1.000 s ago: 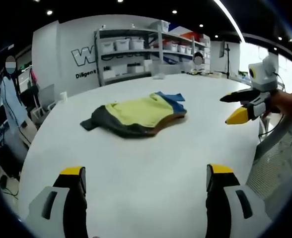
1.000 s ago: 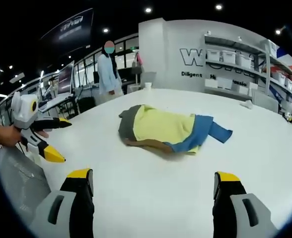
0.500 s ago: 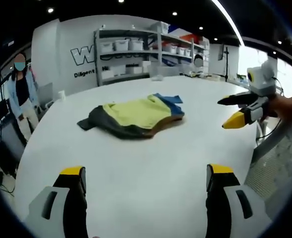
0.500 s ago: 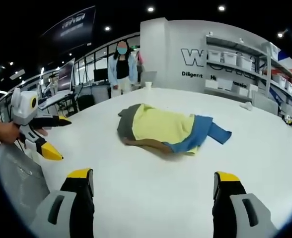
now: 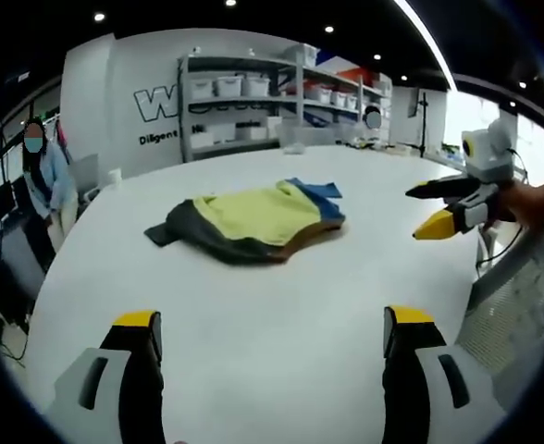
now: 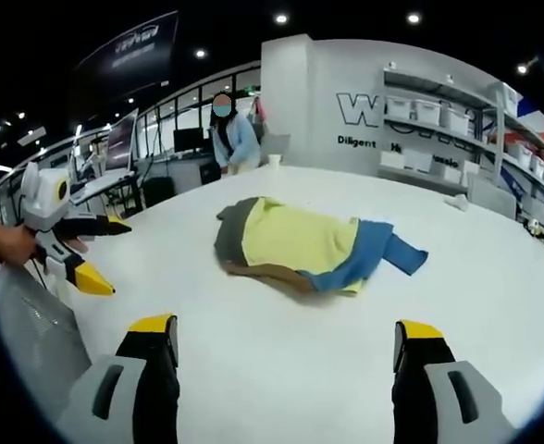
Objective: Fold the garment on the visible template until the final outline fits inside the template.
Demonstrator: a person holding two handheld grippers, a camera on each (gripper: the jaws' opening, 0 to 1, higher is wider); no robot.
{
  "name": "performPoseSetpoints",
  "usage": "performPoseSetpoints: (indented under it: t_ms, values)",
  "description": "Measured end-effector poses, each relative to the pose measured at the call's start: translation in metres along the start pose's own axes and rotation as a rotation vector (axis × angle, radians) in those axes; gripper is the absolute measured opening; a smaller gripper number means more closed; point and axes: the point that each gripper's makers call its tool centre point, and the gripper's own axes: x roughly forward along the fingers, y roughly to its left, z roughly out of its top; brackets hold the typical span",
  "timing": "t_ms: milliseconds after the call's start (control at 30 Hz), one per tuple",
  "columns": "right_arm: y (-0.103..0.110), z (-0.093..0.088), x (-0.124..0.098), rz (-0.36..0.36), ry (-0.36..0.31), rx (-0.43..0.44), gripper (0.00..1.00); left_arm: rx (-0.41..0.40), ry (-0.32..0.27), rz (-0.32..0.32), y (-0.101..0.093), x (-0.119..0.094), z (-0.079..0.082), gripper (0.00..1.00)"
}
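A folded garment [image 5: 253, 220] in yellow, dark grey, blue and brown lies in a lump on the white table [image 5: 281, 314], well beyond both grippers; in the right gripper view the garment [image 6: 300, 244] lies with its blue part to the right. My left gripper [image 5: 265, 324] is open near the table's front edge, nothing between its jaws. My right gripper [image 6: 284, 331] is open too and holds nothing. The right gripper [image 5: 437, 207] also enters the left gripper view, held by a hand. The left gripper [image 6: 94, 250] appears at the left of the right gripper view.
A person [image 6: 232, 136] stands past the table's far side. Shelving with white bins [image 5: 253, 92] lines the back wall. A small white cup [image 6: 275, 159] stands near the table's far edge. A grey mesh surface [image 5: 522, 314] lies at the table's right edge.
The garment has not moved. Both views shifted slightly with the hands. The person in the background has walked along the far side of the table.
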Motion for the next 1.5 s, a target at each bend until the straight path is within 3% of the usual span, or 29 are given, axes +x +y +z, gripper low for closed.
performPoseSetpoints:
  t_ms: [300,433,700,967,1067,1200,1500]
  values:
    - [-0.009,0.010,0.008,0.016,0.018,-0.094,0.92,0.040,0.008,-0.086,-0.002,0.012,0.007,0.97]
    - [-0.004,0.012,0.016,0.079,0.043,-0.171,0.91,0.096,0.009,-0.096,-0.001,0.020,0.009,0.96]
    - [-0.004,0.026,0.030,0.163,0.021,-0.233,0.86,0.148,0.017,-0.107,-0.003,0.035,0.015,0.94]
    - [-0.006,0.023,0.045,0.216,0.045,-0.278,0.63,0.183,0.053,-0.134,0.008,0.057,0.014,0.83]
    - [-0.008,0.017,0.054,0.232,0.077,-0.295,0.54,0.222,0.073,-0.148,0.012,0.066,0.014,0.74]
    - [-0.014,0.012,0.065,0.238,0.106,-0.319,0.47,0.268,0.082,-0.165,0.013,0.078,0.018,0.63]
    - [-0.021,0.010,0.083,0.254,0.141,-0.367,0.38,0.371,0.109,-0.206,0.011,0.101,0.021,0.50]
